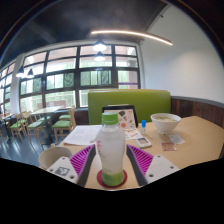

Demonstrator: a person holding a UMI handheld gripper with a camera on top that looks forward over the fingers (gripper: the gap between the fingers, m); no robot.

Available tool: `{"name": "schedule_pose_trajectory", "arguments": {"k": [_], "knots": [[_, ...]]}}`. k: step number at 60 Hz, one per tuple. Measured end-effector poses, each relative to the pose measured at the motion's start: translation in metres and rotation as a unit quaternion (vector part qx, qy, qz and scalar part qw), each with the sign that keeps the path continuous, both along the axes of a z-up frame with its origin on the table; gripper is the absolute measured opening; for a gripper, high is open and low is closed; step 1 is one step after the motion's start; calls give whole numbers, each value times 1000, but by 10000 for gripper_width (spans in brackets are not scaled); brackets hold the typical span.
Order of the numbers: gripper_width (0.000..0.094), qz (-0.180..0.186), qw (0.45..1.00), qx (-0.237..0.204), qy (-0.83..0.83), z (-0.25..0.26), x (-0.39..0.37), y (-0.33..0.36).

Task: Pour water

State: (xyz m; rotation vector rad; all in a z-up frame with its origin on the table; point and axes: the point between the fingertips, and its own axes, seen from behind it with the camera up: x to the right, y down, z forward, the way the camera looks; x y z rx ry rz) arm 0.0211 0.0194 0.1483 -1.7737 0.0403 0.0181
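A clear plastic bottle (111, 140) with a white cap and a green label band near its base stands upright on a red coaster (101, 181) on the wooden table (196, 142). My gripper (111, 150) is around the bottle. Its two pink-padded fingers (84, 160) lie against the bottle's left and right sides with no gap showing. A white bowl (165, 122) stands beyond the bottle to the right.
Sheets of paper (82, 133) lie beyond the left finger and printed cards (139, 139) just right of the bottle. A small blue cup (143, 124) stands near the bowl. A green booth back (128, 100) rises behind the table, with large windows and chairs to the left.
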Motion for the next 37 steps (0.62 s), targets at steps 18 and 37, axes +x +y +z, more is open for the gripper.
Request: {"name": "schedule_pose_trajectory", "arguments": {"k": [18, 37], "knots": [[825, 44, 998, 16, -32, 48, 11, -112], [824, 97, 995, 24, -4, 46, 18, -219]]}}
